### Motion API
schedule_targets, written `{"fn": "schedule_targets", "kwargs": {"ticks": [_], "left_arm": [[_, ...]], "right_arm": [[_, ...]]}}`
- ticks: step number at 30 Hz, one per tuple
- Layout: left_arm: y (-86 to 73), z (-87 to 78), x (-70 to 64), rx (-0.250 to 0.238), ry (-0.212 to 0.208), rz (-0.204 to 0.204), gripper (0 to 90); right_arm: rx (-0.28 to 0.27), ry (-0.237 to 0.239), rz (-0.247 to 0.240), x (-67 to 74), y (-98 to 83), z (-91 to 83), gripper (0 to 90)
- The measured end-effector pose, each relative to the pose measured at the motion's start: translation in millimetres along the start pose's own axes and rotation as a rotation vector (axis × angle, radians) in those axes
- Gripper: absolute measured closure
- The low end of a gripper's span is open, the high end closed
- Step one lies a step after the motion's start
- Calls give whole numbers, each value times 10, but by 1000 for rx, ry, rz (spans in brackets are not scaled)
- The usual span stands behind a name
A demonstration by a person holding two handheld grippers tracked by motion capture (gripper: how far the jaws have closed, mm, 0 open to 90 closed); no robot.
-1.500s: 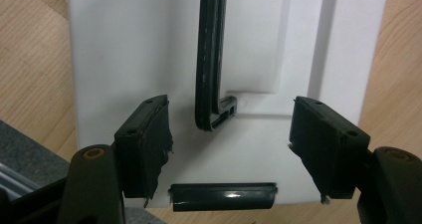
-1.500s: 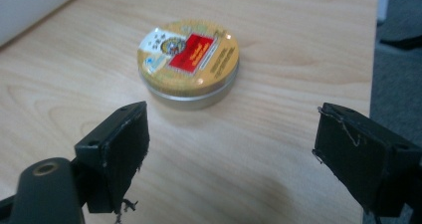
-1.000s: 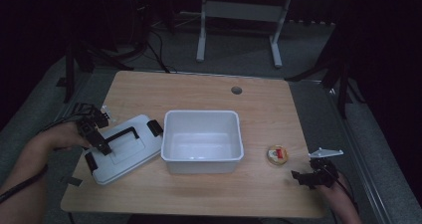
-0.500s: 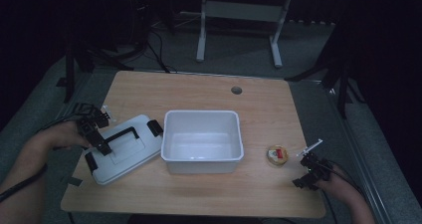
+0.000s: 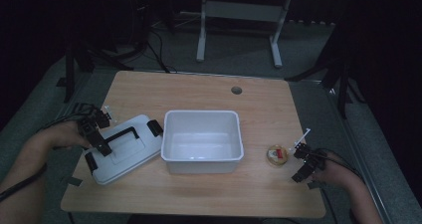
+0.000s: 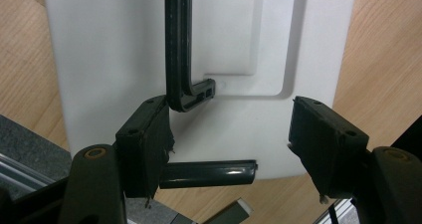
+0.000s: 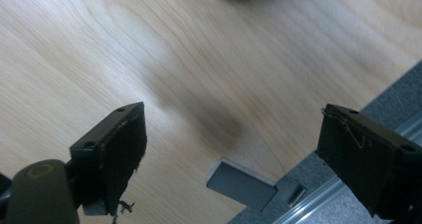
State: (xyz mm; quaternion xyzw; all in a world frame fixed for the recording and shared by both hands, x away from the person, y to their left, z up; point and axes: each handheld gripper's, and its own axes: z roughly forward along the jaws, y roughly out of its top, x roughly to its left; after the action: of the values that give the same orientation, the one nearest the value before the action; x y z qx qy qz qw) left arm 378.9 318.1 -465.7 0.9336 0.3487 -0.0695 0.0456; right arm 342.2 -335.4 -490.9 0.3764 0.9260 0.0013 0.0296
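A white lid (image 5: 127, 149) with a black handle (image 5: 124, 133) and black end latches lies flat on the wooden table (image 5: 199, 97), left of an empty white bin (image 5: 201, 140). My left gripper (image 5: 99, 138) hovers over the lid's left end. In the left gripper view it (image 6: 231, 144) is open, with the handle's bent end (image 6: 186, 97) beside one jaw and a latch (image 6: 206, 174) below. A small round container (image 5: 276, 155) with yellow and red contents sits right of the bin. My right gripper (image 5: 300, 164) is just right of it, open (image 7: 229, 154) over bare wood.
A round cable hole (image 5: 236, 90) sits near the table's far edge. The table's right edge and a grey tape patch (image 7: 241, 184) lie just under the right gripper. Metal stand legs (image 5: 239, 15) and cables are on the floor beyond the table.
My right gripper has moved a little left and away from the table's front right corner, toward the round container. The left gripper, lid and bin have stayed put.
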Motion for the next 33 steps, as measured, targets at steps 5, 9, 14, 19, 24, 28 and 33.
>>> {"fn": "schedule_targets", "kwargs": {"ticks": [5, 9, 14, 19, 24, 28, 33], "left_arm": [[-1, 6, -1, -2, -3, -1, 324], [-9, 10, 4, -3, -5, -1, 324], [-17, 27, 16, 0, -10, -10, 324], [-4, 43, 18, 5, -13, -4, 324], [10, 55, 20, 2, -17, -1, 325], [23, 56, 14, 7, -17, 2, 324], [28, 51, 8, 3, -17, 8, 325]], "right_arm": [[-15, 6, -4, -13, 90, -18, 117], [-29, 18, -2, -32, 182, 4, 117], [-41, 20, -1, -48, 293, 38, 117], [-58, 16, 1, -57, 420, 39, 117], [-57, 23, -10, -39, 628, 85, 117], [-58, 10, -11, -18, 760, 138, 117], [-28, 0, -23, 15, 872, 223, 117]]}}
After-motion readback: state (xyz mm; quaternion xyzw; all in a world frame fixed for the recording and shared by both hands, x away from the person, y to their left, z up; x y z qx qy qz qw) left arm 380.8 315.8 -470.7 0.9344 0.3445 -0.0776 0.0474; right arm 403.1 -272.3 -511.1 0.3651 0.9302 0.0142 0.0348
